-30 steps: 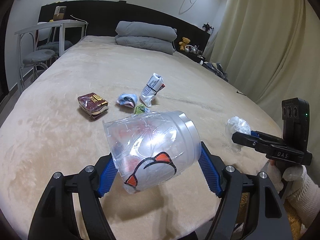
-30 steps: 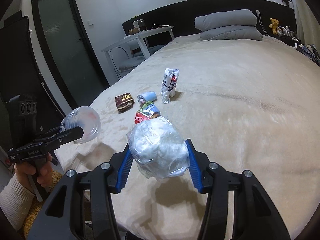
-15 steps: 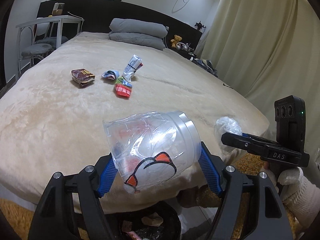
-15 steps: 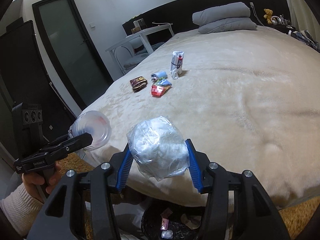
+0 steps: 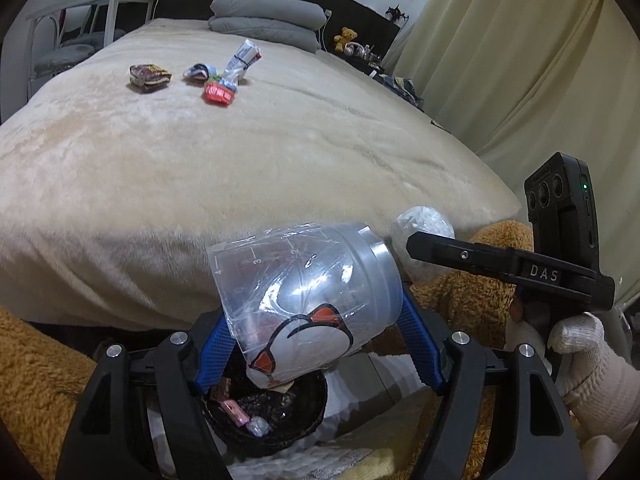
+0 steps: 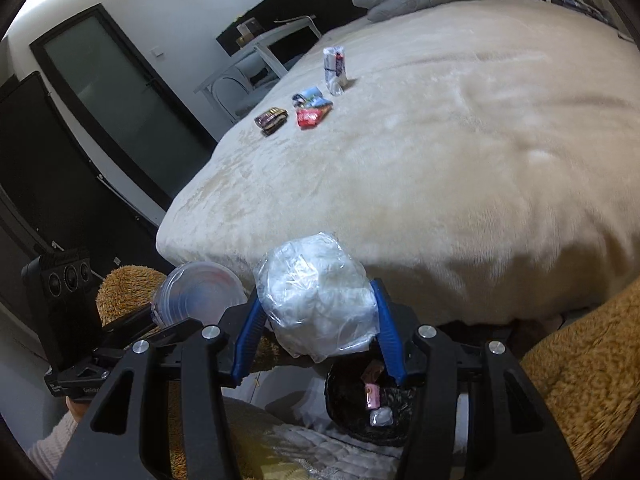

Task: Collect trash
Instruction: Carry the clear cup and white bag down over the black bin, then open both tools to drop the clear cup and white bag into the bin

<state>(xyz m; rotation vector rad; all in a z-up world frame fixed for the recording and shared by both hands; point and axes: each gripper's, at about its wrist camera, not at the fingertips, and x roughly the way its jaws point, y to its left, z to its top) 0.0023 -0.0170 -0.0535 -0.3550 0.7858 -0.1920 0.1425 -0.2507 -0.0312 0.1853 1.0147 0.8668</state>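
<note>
My left gripper [image 5: 316,340] is shut on a clear plastic cup [image 5: 308,300] with a penguin print, held above the black trash bin [image 5: 280,432] on the floor. My right gripper [image 6: 316,336] is shut on a crumpled clear plastic bag [image 6: 316,300], also above the bin [image 6: 352,420]. The bag shows in the left wrist view [image 5: 424,224]; the cup shows in the right wrist view [image 6: 196,296]. Several wrappers lie far up the bed: a brown packet [image 5: 150,76], a red one [image 5: 218,92], a blue one [image 5: 198,71], a white crushed carton [image 5: 242,58].
The beige bed [image 5: 240,152] fills the middle, its foot edge just beyond both grippers. Brown shaggy rug [image 5: 36,368] lies around the bin. Grey pillows [image 5: 268,16] sit at the head, curtains [image 5: 520,60] to the right, a white desk [image 5: 92,0] to the left.
Both grippers have drawn back off the bed and lowered with their loads. The trash bin has come into view beneath them.
</note>
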